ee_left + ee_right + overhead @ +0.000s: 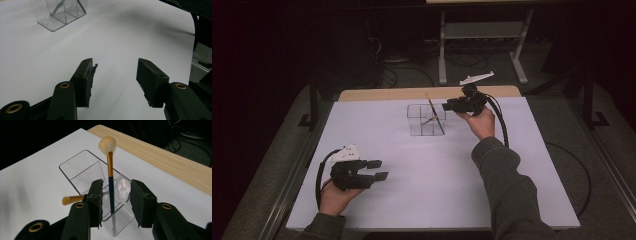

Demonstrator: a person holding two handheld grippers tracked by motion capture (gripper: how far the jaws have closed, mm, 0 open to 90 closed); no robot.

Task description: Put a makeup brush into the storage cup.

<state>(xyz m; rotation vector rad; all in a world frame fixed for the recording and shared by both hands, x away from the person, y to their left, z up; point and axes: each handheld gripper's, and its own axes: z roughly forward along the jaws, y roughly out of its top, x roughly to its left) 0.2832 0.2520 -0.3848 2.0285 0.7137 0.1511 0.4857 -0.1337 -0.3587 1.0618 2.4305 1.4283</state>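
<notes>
A clear plastic organizer (pixel 426 120) with several compartments stands at the back middle of the white sheet. In it leans a make-up brush (pixel 110 171) with a gold and dark handle and cream bristles up. A smaller brush (pixel 72 199) sticks out sideways behind the left jaw. My right gripper (pixel 116 195) is open just beside the organizer's right end, with the tall brush handle in line between its jaws and untouched. In the high view the right gripper (pixel 446 106) points left at the organizer. My left gripper (pixel 379 170) rests open and empty at the front left, its pads (pixel 88 75) over bare sheet.
The white sheet (pixel 437 170) covers the table, with a strip of wood (pixel 377 93) showing along the far edge. The organizer (pixel 57 15) shows far off in the left gripper view. A cable (pixel 502 125) trails from the right gripper along the sleeve. A desk frame (pixel 482 30) stands beyond the table.
</notes>
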